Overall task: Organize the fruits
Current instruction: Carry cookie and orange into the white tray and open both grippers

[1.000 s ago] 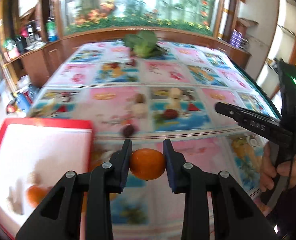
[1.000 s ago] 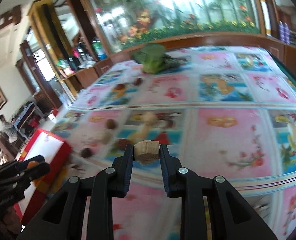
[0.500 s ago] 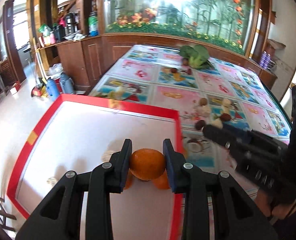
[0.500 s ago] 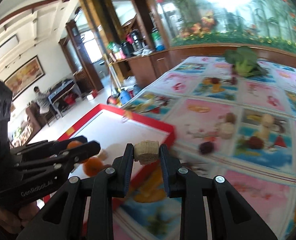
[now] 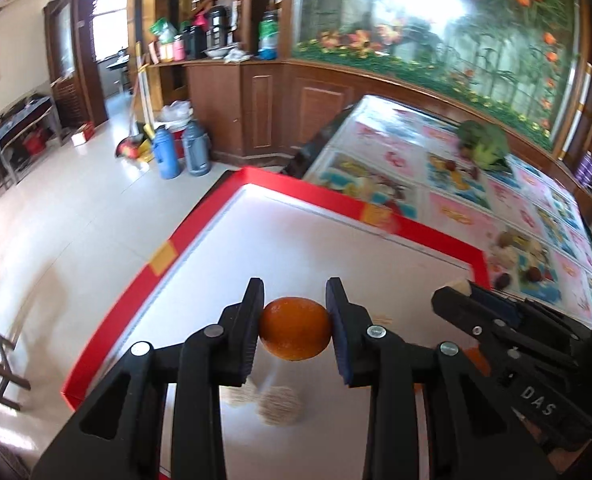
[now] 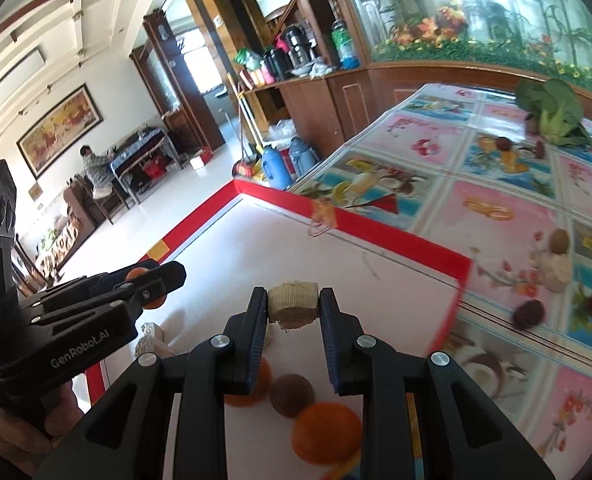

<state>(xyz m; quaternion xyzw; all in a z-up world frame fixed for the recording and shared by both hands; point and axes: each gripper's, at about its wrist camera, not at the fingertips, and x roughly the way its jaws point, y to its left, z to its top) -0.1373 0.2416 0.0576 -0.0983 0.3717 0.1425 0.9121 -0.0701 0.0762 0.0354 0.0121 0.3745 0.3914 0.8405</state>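
Over the red-rimmed white tray, the left gripper pinches an orange and the right gripper a tan cylinder piece; the tray floor lies directly below both

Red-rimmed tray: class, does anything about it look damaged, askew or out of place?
Yes. The red-rimmed tray overhangs the table's edge above the floor, and its rim carries yellowish tape patches, one with a loose curl, suggesting repairs. The fruit inside looks ordinary.
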